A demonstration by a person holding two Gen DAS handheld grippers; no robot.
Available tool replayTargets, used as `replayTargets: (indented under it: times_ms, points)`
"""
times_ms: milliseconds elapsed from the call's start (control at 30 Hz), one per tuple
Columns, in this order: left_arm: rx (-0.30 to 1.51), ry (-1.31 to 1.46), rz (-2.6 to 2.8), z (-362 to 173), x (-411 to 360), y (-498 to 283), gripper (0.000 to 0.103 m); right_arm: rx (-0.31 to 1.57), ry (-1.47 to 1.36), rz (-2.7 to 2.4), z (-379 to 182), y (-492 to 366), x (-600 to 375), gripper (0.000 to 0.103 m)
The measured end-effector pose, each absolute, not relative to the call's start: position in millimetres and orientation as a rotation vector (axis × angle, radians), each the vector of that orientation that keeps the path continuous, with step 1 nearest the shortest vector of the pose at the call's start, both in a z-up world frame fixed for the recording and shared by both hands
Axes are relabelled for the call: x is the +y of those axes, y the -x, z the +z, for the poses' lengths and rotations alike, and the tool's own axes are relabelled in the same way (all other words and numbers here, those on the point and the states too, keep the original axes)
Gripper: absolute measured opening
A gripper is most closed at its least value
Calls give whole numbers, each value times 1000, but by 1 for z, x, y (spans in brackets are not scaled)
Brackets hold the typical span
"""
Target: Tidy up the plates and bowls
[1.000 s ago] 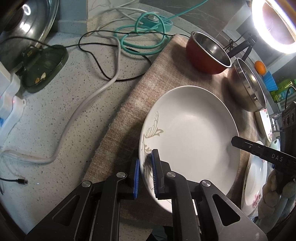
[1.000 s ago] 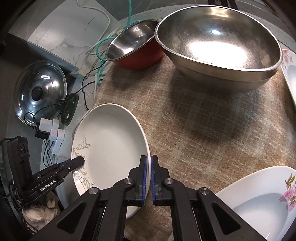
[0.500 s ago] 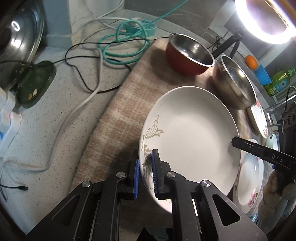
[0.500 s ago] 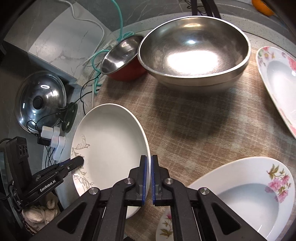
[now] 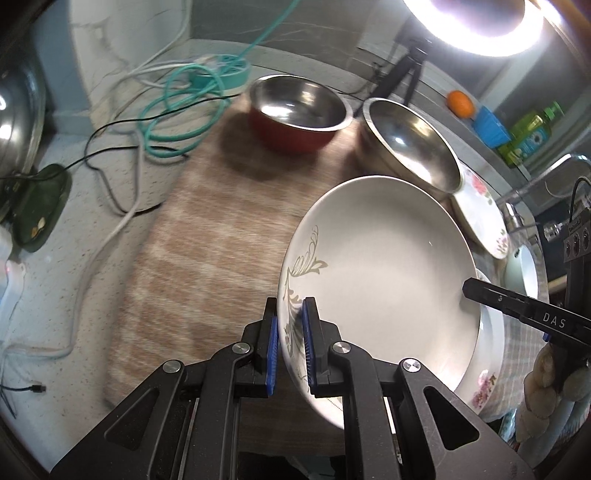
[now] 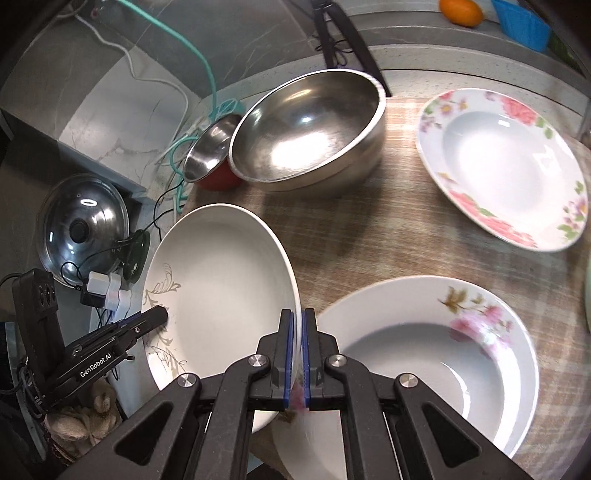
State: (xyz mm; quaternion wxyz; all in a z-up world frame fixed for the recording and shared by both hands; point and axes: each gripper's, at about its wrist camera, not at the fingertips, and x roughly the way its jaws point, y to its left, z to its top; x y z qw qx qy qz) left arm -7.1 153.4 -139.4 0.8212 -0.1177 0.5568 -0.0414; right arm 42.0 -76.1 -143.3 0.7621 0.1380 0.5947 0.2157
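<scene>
Lifted and carried rightward, round white plate with a grey leaf motif (image 5: 384,266) now overlapping pink-flowered white soup plate (image 6: 436,354), left gripper (image 5: 290,332) and right gripper (image 6: 297,354) each clamped on its rim

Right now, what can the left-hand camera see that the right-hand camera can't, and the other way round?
Only the left wrist view shows the bright ring light, the green bottle and the right claw from the side, pinching the plate's far rim.

Only the right wrist view shows the whole glass pot lid and the left claw from the side.

Both show the white plate with the leaf print, gripped by both claws, the red bowl, the steel bowl, two flowered plates and the orange.
</scene>
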Motion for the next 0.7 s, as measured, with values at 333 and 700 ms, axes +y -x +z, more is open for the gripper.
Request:
replayTargets:
  times_ms: [333, 700]
  points:
    - [1200, 193, -205, -141, 95, 8, 11, 1276, -351, 353, -140, -15, -139, 4]
    - [1229, 146, -302, -150, 43, 12, 11, 1265, -412, 242, -145, 15, -197, 4]
